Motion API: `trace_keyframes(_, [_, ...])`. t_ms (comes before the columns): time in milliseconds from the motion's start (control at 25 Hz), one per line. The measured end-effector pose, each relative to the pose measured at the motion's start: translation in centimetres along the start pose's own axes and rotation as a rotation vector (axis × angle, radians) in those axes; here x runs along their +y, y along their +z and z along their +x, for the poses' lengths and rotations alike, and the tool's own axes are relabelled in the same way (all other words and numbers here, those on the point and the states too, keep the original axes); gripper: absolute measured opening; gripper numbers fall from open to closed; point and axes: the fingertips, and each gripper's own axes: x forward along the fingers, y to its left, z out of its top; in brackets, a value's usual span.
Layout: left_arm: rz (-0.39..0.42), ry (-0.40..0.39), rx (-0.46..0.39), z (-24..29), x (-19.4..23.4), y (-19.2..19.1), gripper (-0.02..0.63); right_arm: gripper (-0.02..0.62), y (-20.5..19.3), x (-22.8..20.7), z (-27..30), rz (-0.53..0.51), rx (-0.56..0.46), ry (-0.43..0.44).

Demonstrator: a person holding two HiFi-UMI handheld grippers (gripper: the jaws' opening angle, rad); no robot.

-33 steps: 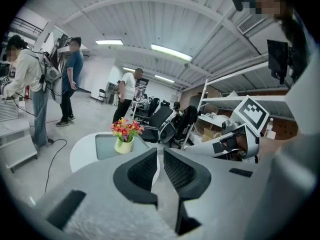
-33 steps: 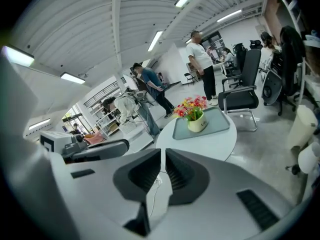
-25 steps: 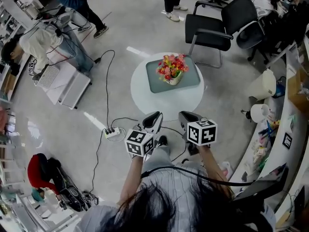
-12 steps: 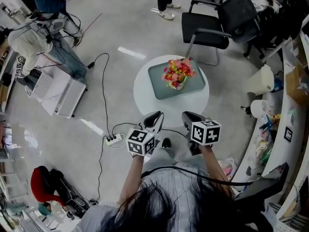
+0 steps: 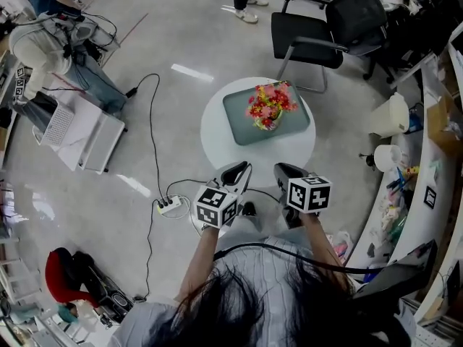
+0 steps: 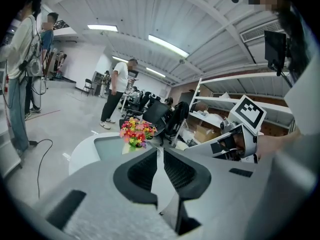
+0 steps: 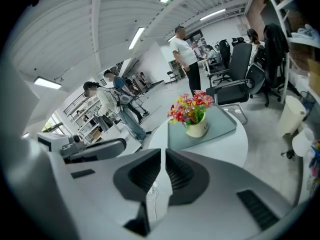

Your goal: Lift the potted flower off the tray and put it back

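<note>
My left tongs [image 5: 242,167] and right tongs [image 5: 278,169] are closed, empty; the colourful potted flower [image 5: 268,110] stands on the grey rectangular tray [image 5: 296,123], farther off.

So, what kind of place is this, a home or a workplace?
Most likely a workplace, an open office or lab: black office chairs stand on a bare polished floor, a power strip lies on it, and storage shelves stand at the side.

Long dark hair [image 5: 239,306]; pale striped shirt [image 5: 264,267]; thin black cable [image 5: 289,256]
</note>
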Motion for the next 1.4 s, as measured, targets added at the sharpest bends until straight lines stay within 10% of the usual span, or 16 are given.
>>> trace_keyframes(1400, [-0.064, 0.141, 0.049, 10.6, 2.7, 2.8, 0.044, 0.049, 6.9, -13.8, 13.4, 0.09, 0.177, 0.013])
